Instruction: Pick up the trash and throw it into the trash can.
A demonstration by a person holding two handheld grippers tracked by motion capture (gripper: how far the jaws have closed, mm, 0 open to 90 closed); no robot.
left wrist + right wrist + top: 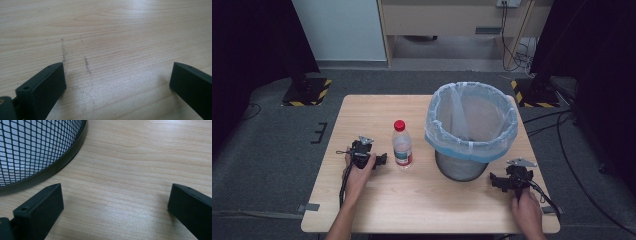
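Clearly my left gripper (381, 160) sat low on the pale wooden table (377, 107), jaws spread wide over bare wood and holding nothing, its nose aimed at the clear plastic water bottle with the red cap (402, 145) standing upright just beside it, probably lined up for a side grasp. My right gripper (495, 181), equally wide and empty, waited near the foot of the black mesh wastebasket lined with a pale blue bag (471, 125). That basket stood close to the bottle's right; nothing blocked the left approach.
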